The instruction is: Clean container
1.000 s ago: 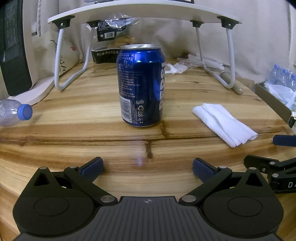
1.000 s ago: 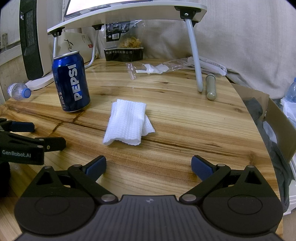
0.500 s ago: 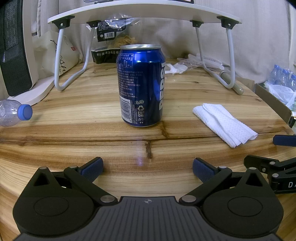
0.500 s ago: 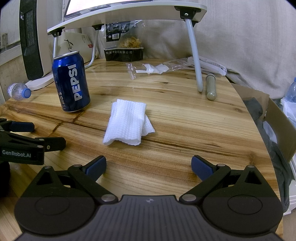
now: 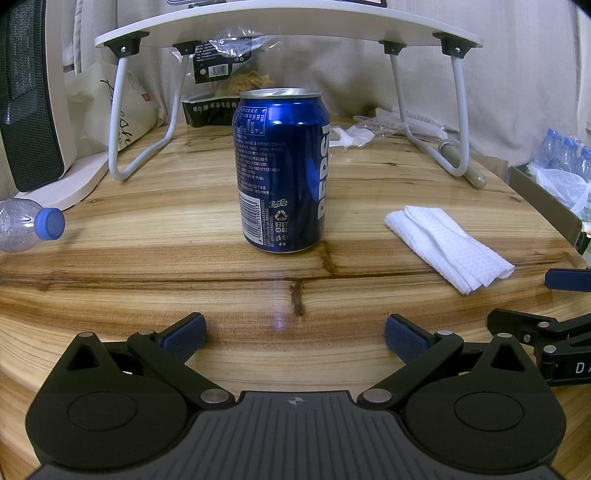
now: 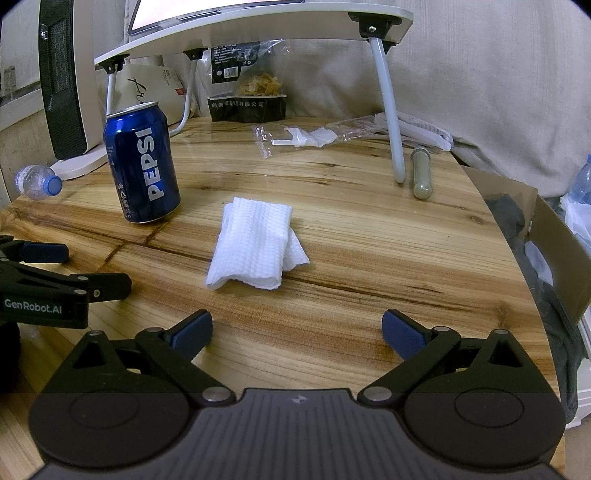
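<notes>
A blue Pepsi can (image 5: pixel 282 171) stands upright on the wooden table (image 5: pixel 147 288), straight ahead of my left gripper (image 5: pixel 294 338), which is open with nothing between its fingers. A folded white paper towel (image 5: pixel 448 247) lies to the can's right. In the right wrist view the paper towel (image 6: pixel 255 248) lies just ahead of my right gripper (image 6: pixel 297 336), also open with nothing in it, and the can (image 6: pixel 142 168) stands at the upper left. The left gripper shows at that view's left edge.
A white folding lap desk (image 5: pixel 288 26) stands over the back of the table on tube legs. A clear bottle with a blue cap (image 5: pixel 29 223) lies at the left edge. Snack bag (image 6: pixel 247 85), plastic wrappers (image 6: pixel 317 134) and a grey tube (image 6: pixel 421 177) lie further back. A cardboard box (image 6: pixel 546 236) sits off the right side.
</notes>
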Available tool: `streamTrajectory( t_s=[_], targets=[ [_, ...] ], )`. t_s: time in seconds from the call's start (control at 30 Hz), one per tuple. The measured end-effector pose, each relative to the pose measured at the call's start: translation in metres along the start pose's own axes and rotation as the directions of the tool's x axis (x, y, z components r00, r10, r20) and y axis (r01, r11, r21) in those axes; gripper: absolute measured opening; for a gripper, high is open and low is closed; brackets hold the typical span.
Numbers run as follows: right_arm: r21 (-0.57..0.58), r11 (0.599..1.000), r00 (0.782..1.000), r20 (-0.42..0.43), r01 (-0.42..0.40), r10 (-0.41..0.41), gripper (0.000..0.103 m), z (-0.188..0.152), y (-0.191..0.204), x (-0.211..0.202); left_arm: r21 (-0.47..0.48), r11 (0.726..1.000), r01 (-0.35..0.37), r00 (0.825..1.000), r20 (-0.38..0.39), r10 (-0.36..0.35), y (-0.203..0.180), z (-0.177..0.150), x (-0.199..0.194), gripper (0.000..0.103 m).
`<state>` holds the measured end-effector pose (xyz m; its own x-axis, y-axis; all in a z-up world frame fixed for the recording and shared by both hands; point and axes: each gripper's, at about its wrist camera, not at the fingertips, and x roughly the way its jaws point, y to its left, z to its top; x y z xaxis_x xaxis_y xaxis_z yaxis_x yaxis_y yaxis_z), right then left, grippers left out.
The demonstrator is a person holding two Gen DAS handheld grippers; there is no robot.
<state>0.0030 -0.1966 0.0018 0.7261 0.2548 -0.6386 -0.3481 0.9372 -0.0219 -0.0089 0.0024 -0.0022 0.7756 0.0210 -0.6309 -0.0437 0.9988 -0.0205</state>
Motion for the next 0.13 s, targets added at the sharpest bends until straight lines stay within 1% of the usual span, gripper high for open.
streamTrajectory(
  t_s=[0.13],
  targets=[
    [0.000, 1.000, 1.000, 0.000, 0.000, 0.000, 0.103, 0.0000, 0.0001, 0.0000, 0.001, 1.000, 0.000, 1.000, 0.001, 0.000, -0.0002, -0.0004, 0.0001, 0.103]
  ],
)
